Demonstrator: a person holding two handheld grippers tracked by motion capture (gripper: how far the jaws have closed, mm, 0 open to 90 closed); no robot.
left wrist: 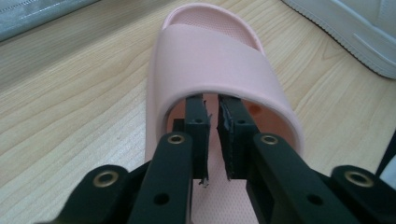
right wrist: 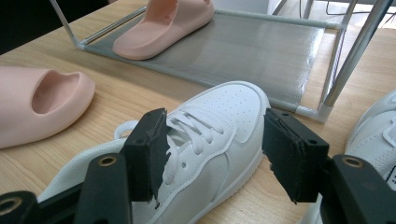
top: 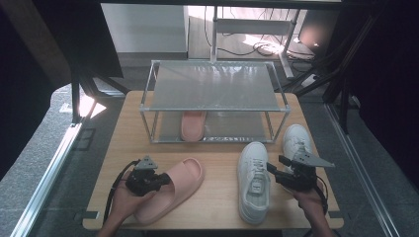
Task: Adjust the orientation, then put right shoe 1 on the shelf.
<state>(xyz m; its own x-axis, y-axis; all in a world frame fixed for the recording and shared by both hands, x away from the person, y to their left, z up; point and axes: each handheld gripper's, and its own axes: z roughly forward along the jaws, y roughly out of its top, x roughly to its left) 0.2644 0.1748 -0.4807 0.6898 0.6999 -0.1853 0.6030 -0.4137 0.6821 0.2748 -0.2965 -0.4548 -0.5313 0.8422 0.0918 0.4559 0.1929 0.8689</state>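
Left tongs (left wrist: pixel 212 140) poked under pink slipper's (left wrist: pixel 210 60) strap, a little apart, pinching nothing. Right tongs (right wrist: pixel 215 154) spread wide around white sneaker (right wrist: pixel 210 135) on worktop (top: pixel 217 163).

Pink slide sandal (top: pixel 173 190): flat on its sole, toe angled toward the metal shoe rack (top: pixel 213 101), left of the white sneaker (top: pixel 253 181).

Light wooden table (top: pixel 217 195). A metal rack (top: pixel 213 106) sits at the back. Pink slipper (top: pixel 173 187) and two white sneakers (top: pixel 253 180) lie up front.
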